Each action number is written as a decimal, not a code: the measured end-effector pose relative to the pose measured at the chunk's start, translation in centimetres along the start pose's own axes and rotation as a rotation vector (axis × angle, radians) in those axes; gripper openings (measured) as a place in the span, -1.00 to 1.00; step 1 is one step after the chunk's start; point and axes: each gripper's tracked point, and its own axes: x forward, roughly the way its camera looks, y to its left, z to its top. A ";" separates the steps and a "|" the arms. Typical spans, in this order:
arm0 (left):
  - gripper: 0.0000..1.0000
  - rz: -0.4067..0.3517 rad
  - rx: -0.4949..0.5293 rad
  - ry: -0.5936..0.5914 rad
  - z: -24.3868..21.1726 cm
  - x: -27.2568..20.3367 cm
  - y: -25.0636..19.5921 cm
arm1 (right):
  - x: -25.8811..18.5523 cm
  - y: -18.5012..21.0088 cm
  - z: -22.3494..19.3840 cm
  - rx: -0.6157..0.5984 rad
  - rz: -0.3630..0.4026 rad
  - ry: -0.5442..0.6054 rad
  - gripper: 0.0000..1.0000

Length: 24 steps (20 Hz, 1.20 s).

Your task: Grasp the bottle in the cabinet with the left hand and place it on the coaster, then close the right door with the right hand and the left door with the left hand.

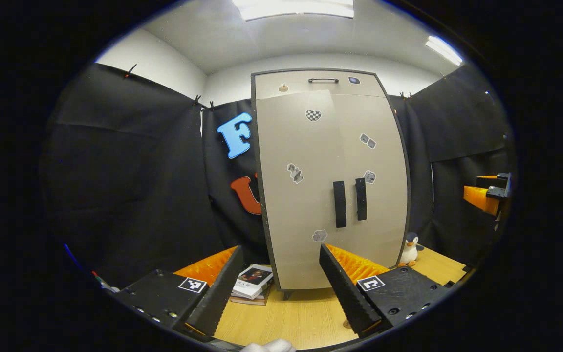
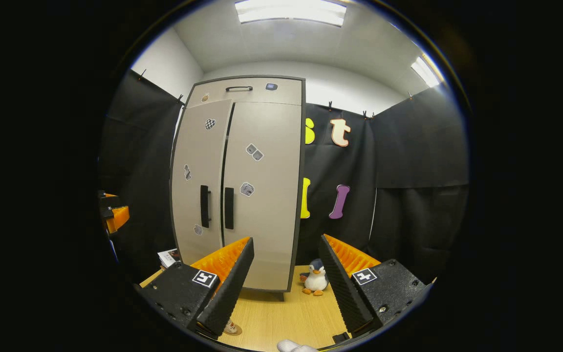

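The tall beige cabinet [image 1: 330, 161] stands on the wooden table [image 1: 301, 318] straight ahead. Its right door [image 2: 267, 195] lies flat, while its left door [image 2: 198, 186] stands a little ajar, with a dark slit between them. Two black handles [image 1: 350, 201] sit side by side at the middle. The doors hide the inside. My left gripper [image 1: 279, 252] is open and holds nothing, a short way in front of the cabinet's foot. My right gripper [image 2: 285, 240] is open too, before the cabinet's right edge. A small round coaster-like disc [image 2: 232, 327] peeks out by a finger.
A stack of books [image 1: 254, 282] lies left of the cabinet's foot. A toy penguin [image 2: 315, 278] stands at its right. The right gripper [image 1: 487, 193] shows at the far right of the left gripper view. Black cloth walls close in all round.
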 end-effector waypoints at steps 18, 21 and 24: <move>0.92 0.013 -0.008 0.000 -0.1 0.2 0.3 | 0.0 0.3 -0.2 -0.011 0.004 0.003 0.66; 0.92 0.013 -0.008 -0.001 0.0 0.1 0.2 | 0.0 0.3 -0.2 -0.009 0.004 0.001 0.65; 0.92 0.015 -0.005 -0.004 0.1 0.1 0.2 | 0.0 0.2 0.0 -0.010 0.003 -0.002 0.65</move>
